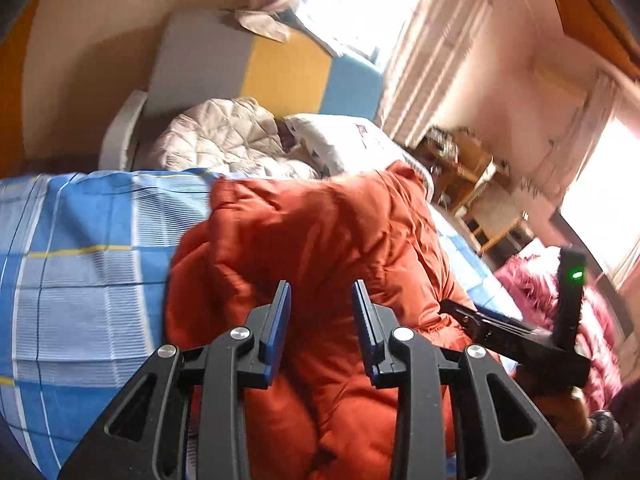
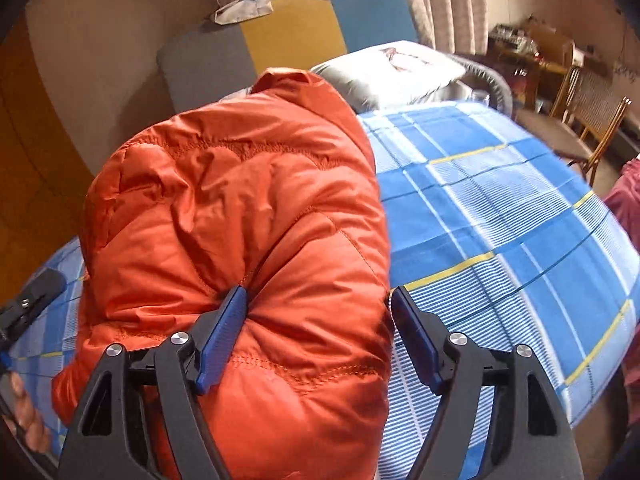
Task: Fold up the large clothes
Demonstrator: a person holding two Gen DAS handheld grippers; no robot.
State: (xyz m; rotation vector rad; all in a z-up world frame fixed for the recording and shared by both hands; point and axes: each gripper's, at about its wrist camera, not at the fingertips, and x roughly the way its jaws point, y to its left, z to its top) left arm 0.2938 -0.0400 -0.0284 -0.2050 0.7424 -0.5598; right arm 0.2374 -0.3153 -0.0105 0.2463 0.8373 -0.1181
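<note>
An orange puffer jacket point(image 1: 320, 232) lies bunched and folded over on a bed with a blue checked sheet point(image 1: 80, 272). In the left wrist view my left gripper point(image 1: 321, 286) hovers over the jacket's near part with its jaws apart and nothing pinched. In the right wrist view my right gripper point(image 2: 318, 292) stands wide around the jacket point(image 2: 240, 208). Its left pad rests in a crease of the fabric and its right pad sits just off the jacket's edge, over the sheet point(image 2: 500, 220). A hand shows at that view's lower left.
A white pillow point(image 2: 396, 68) and a beige quilted blanket point(image 1: 224, 136) lie at the head of the bed, below a grey, yellow and blue headboard point(image 1: 288, 72). Wooden chairs point(image 2: 592, 128) and a cluttered desk point(image 1: 460, 160) stand beyond the bed. A fluffy magenta garment point(image 1: 532, 284) lies by the right edge.
</note>
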